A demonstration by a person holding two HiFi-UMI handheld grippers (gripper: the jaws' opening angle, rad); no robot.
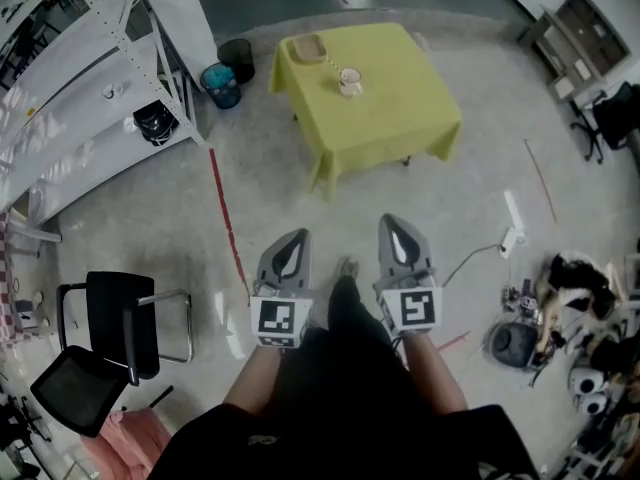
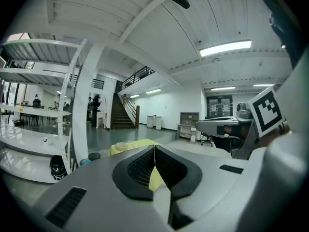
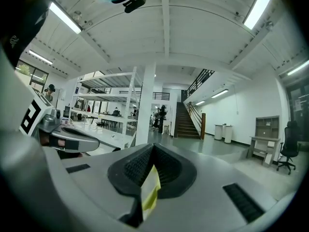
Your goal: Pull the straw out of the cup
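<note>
Two claws: a person holds one in each hand, side by side, low over the floor (image 1: 150, 208).
Left claw (image 1: 296, 235): its two jaws are pressed together. Nothing is between them.
Right claw (image 1: 393, 220): its two jaws are pressed together too. Nothing is between them.
Legs (image 1: 345, 318): the person's dark legs show between the two claws, pointing at the desk (image 1: 400, 128).
Chair (image 1: 120, 328): a black chair stands on the floor to the left of the person.
Red line (image 1: 225, 223): a thin red line runs along the floor, from near the left claw up toward the bins.
Desk: it is a small one with a yellow cloth (image 1: 340, 143) hanging over its sides. It is well apart from both claws, farther ahead.
Cup (image 1: 350, 82): a small white cup stands upright on the desk, near the far side.
Straw (image 1: 333, 65): it is in the cup. It sticks out of the top and tilts toward the tray.
Tray (image 1: 307, 48): a light brown tray sits at the far left corner of the desk, near the cup but not touching it.
Bins: a blue bin (image 1: 221, 84) and a black bin (image 1: 237, 58) stand on the floor just left of the desk.
Shelf (image 1: 90, 78): a big white shelf stands at the far left.
</note>
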